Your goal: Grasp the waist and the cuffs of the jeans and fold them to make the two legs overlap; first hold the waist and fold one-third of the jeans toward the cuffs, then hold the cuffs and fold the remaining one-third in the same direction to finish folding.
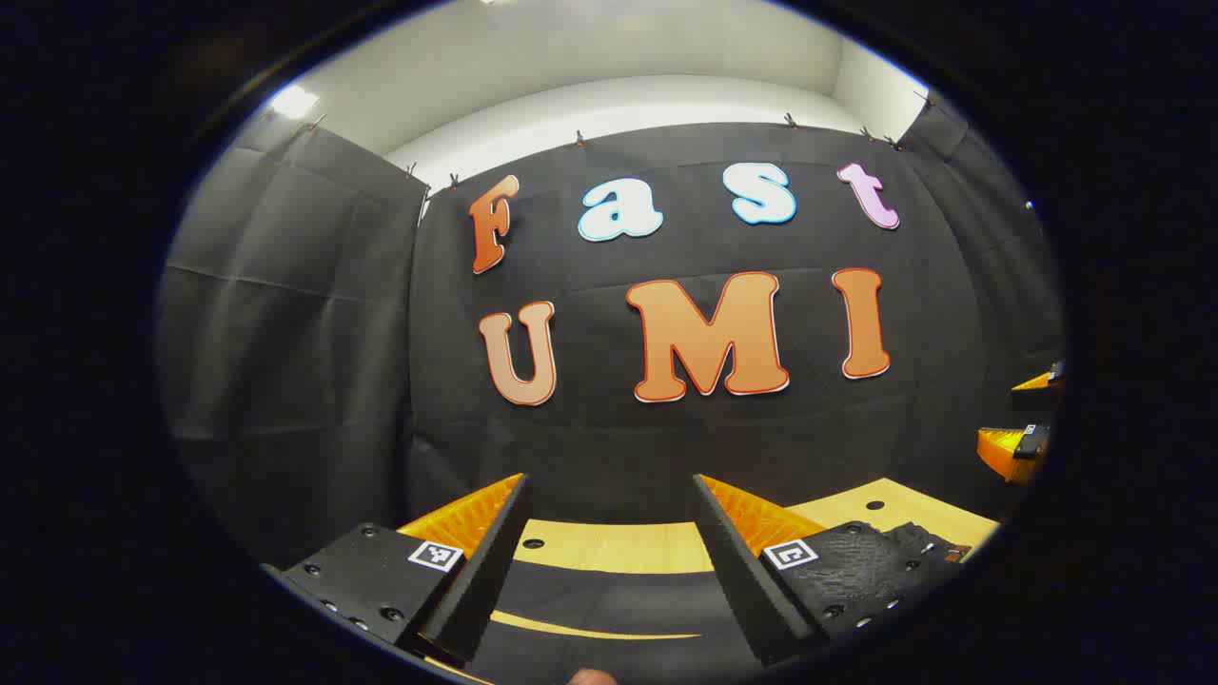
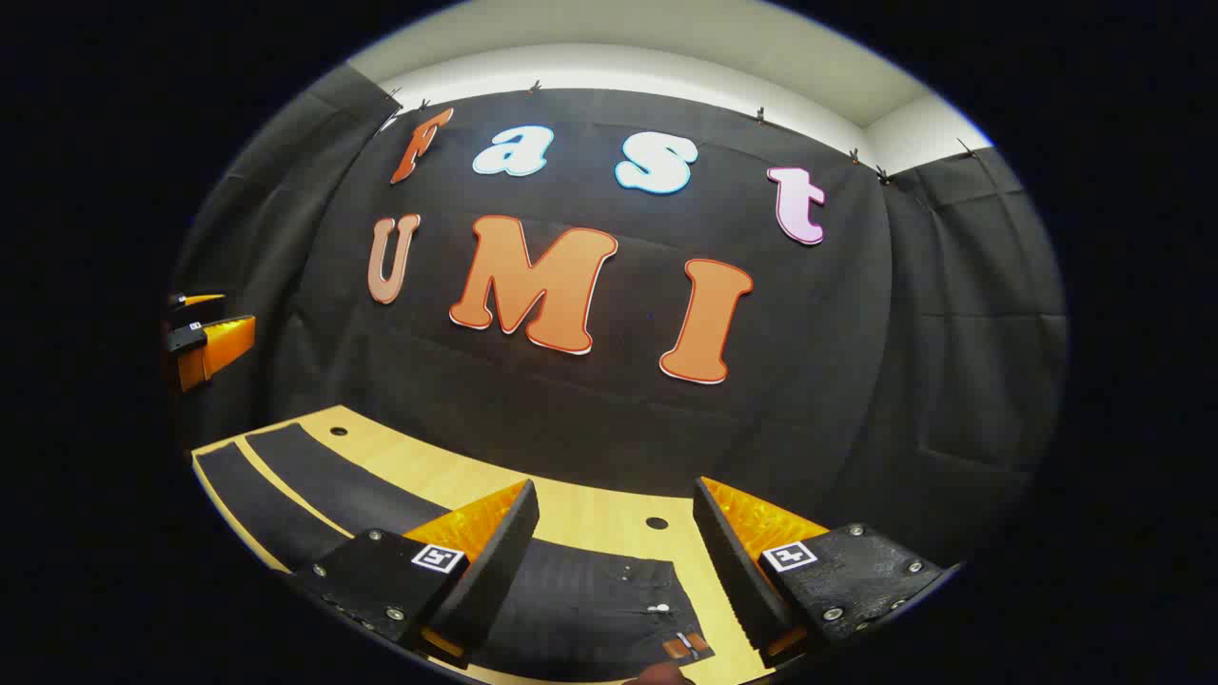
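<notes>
The left gripper [image 1: 609, 547] hangs above the wooden bench [image 1: 618, 547] with its jaws wide apart and nothing between them. Below and between its fingers, in the left gripper view, dark denim of the jeans [image 1: 609, 609] lies flat on the bench, with a thin strip of pale wood showing as a curved line across the cloth. At the far right edge of that view the right gripper [image 1: 1018, 423] shows well apart, raised off the bench.

In the right gripper view, the right gripper [image 2: 614, 547] is likewise held above the bench [image 2: 571, 509], jaws spread apart and gripping nothing. The jeans [image 2: 590, 609] lie spread flat beneath it: the waist end with its metal button and rivets sits just under the gap between the fingers, near the bench's near edge, and the two legs run away to the left as separate dark strips side by side, a narrow band of wood between them. The left gripper [image 2: 205, 342] appears at the left edge of this view, up in the air and well clear of the cloth. Small round holes dot the bench top beside the jeans.
</notes>
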A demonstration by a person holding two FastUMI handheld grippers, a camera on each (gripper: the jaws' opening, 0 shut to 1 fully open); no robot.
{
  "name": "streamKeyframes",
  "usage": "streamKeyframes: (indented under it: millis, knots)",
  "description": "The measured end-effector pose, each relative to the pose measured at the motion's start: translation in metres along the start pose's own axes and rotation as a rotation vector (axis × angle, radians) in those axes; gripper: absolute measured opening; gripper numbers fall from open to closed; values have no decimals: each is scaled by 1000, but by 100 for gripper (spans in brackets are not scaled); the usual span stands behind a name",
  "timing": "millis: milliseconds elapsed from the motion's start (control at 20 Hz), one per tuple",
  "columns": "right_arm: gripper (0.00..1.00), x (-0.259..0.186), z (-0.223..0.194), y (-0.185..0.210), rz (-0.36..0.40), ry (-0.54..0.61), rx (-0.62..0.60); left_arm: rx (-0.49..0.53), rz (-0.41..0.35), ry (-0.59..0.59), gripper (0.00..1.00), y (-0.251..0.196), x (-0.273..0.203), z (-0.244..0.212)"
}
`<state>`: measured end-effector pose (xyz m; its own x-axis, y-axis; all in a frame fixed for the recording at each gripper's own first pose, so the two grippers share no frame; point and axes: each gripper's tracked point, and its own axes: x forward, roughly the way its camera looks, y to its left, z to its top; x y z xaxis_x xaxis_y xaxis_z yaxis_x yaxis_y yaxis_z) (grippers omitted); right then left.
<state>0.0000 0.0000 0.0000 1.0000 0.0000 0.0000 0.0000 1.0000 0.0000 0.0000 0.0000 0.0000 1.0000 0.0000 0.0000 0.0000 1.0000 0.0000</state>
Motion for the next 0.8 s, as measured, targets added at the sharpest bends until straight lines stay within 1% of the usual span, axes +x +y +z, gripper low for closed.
streamKeyframes:
  millis: [150, 250, 300, 400, 450, 500, 550, 600, 650, 700, 800]
  knots:
    - [98, 13, 1, 4, 23, -18, 13, 10, 35, 3, 100, -2, 3, 3]
    - [98, 14, -2, 14, 61, -10, 34, 15, 54, 0, 100, -6, 4, 2]
    - [98, 12, -7, 18, 71, -2, 36, 2, 52, 1, 100, -9, 4, 1]
    - [98, 6, -20, 22, 70, 39, 29, -36, 16, 34, 99, -16, 9, -7]
    - [98, 1, -22, 22, 56, 50, 33, -42, -4, 35, 100, -17, 14, -6]
    - [98, 0, -20, 24, 40, 44, 45, -37, -23, 25, 98, -15, 22, -4]
    - [98, 0, -20, 25, 11, 50, 55, -37, -54, 32, 99, -16, 30, -6]
    - [98, -1, -24, 28, -7, 78, 72, -67, -92, 78, 100, -21, 34, -19]
    - [98, -4, -24, 35, -10, 82, 96, -97, -112, 116, 100, -21, 35, -29]
    - [98, -3, -21, 44, -9, 75, 105, -117, -119, 128, 99, -14, 39, -37]
    - [98, -4, -22, 54, -13, 86, 85, -113, -128, 145, 100, -8, 45, -42]
